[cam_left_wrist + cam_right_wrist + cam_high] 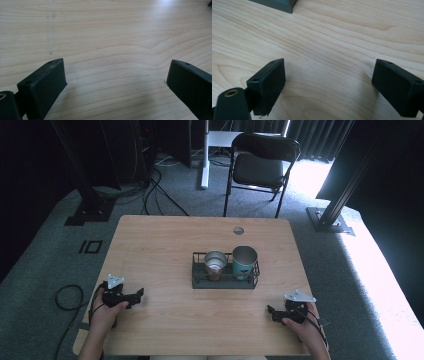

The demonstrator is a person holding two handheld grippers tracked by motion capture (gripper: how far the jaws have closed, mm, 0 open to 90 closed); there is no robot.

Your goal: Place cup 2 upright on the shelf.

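My left gripper sits at the near left of the worktop, held low over the wood, its jaws standing wide with nothing between them. In the left gripper view the left gripper frames bare wood grain and no object touches either pad.

My right gripper sits at the near right of the worktop, also low, its jaws pointing inward toward my left gripper. Its jaws are likewise spread wide and hold nothing. In the right gripper view the right gripper frames bare wood, and the corner of the wire tray shows ahead and to the left of the jaws, well apart from them.

Beyond both grippers, between them and farther out on the worktop, stands the wire tray. It holds two items side by side: a metal cup on the side toward my left gripper and a teal tumbler on the side toward my right gripper. Both stand upright. Neither gripper touches the tray or its contents.

Past the far edge of the worktop, a black folding chair stands on the grey carpet.
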